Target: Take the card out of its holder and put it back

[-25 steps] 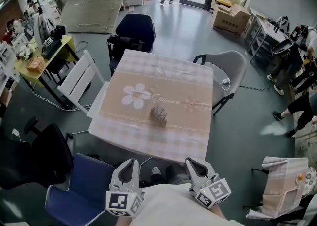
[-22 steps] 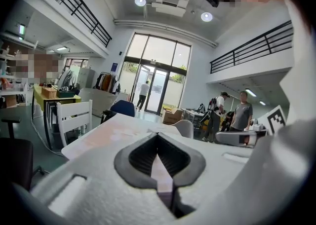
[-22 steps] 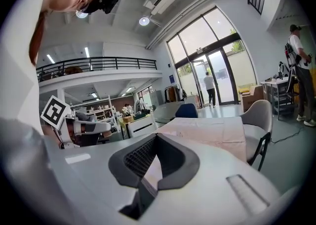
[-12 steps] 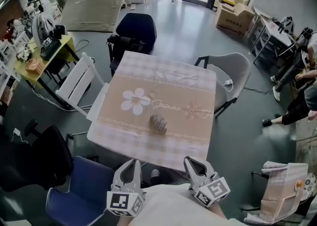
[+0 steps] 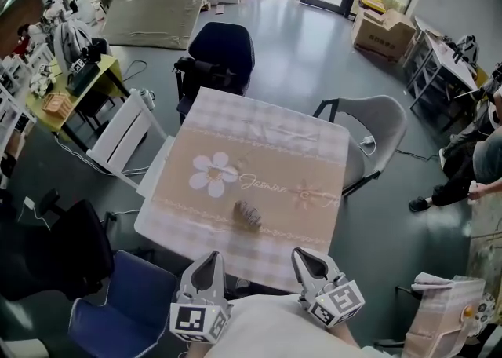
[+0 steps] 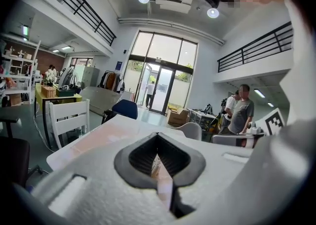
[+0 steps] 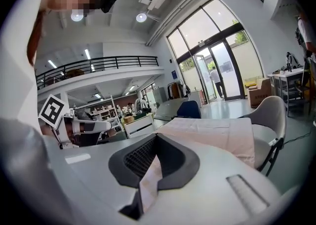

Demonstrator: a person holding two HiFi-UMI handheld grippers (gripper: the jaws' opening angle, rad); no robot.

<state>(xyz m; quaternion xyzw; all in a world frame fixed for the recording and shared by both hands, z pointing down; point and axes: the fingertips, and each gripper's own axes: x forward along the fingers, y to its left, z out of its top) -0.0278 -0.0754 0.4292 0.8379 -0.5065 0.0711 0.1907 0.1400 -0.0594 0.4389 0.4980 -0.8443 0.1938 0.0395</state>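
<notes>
– Card holder [image 5: 248, 213]: where is it?
– On the table [image 5: 314, 219], a little toward 6 o'clock from the middle of the tablecloth [image 5: 267, 133]. It's a small patterned lump, too small in head view to split card from holder.
– Anything touching it?
– No, it lies alone. White flower print [image 5: 212, 174] is at 10 o'clock of it, script lettering [image 5: 263, 184] just beside it at 12–1 o'clock.
– Grippers?
– Both low at the 6 o'clock edge of head view, in front of the person's white shirt [image 5: 267, 329]. Left gripper [image 5: 210, 257] is at 7 o'clock of the holder, right gripper [image 5: 304, 256] at 5 o'clock. Both are well apart from the holder, tips pointing toward 12 o'clock at the near table edge.
– Jaw state?
– Left: jaws together at the tips, nothing between them. Only tablecloth shows through the pad hollow. Right: same, closed and empty.
– Surroundings?
– Dark blue chair [image 5: 223, 46] at 12 o'clock of the table, grey chair [image 5: 376, 125] at 3, white chair [image 5: 125, 133] at 9, blue seat [image 5: 118, 301] at 7. Cardboard box [image 5: 384, 31] is out at 1 o'clock. Another person [image 5: 463, 180] is at the 3 o'clock edge of frame.
</notes>
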